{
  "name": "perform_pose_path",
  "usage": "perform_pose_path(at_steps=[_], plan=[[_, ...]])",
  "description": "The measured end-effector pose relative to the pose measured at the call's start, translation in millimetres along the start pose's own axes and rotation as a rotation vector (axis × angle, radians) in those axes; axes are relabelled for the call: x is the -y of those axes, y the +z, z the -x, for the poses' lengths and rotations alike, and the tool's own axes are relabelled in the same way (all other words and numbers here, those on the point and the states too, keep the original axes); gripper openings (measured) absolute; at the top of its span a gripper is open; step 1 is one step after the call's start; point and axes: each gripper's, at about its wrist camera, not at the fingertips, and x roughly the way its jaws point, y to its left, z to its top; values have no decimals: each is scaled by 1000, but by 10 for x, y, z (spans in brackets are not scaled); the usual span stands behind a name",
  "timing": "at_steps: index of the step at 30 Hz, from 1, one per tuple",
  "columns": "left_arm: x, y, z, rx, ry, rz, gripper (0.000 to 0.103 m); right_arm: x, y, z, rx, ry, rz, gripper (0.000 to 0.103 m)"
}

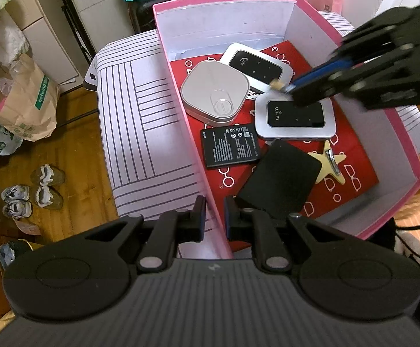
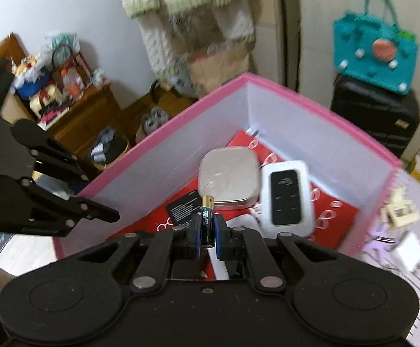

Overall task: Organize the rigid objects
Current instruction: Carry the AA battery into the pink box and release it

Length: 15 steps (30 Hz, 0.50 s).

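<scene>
A big pink box (image 1: pixel 406 133), white inside with a red patterned sheet (image 1: pixel 351 144) on the bottom, is parked on a striped lilac surface (image 1: pixel 140 133). The left claw (image 1: pixel 213 219) is seen nearly pressed together right at the box's near wall, which runs between its fingers; whether the wall is actually squeezed can't be told. Inside the box, from bigger to smaller: a silvery rounded case (image 1: pixel 214 94), two silver-and-black wifi routers (image 1: pixel 295 118) (image 1: pixel 257 66), a black pad (image 1: pixel 279 176), a flat black phone battery (image 1: pixel 230 144) and a small tan star (image 1: pixel 330 163). The right claw (image 2: pixel 207 228) is held over the box, pinched on a little AA battery (image 2: pixel 207 217), black with a gold tip, stood upright between the blue pads (image 2: pixel 217 238).
</scene>
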Motion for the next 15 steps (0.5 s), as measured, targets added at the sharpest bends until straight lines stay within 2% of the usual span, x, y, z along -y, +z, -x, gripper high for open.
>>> perform_pose_path(at_steps=[4, 9, 11, 13, 15], plan=[[-1, -12, 1, 7, 0, 1, 12, -78, 88, -318, -89, 19, 32, 11], [-6, -22, 5, 12, -3, 2, 12, -153, 100, -496, -136, 21, 52, 11], [-3, -24, 4, 13, -3, 0, 12, -170, 102, -516, -138, 10, 52, 13], [-2, -23, 3, 14, -2, -2, 12, -184, 109, -492, -113, -8, 62, 17], [-6, -25, 5, 16, -3, 2, 12, -189, 96, -411, -85, -15, 76, 17]])
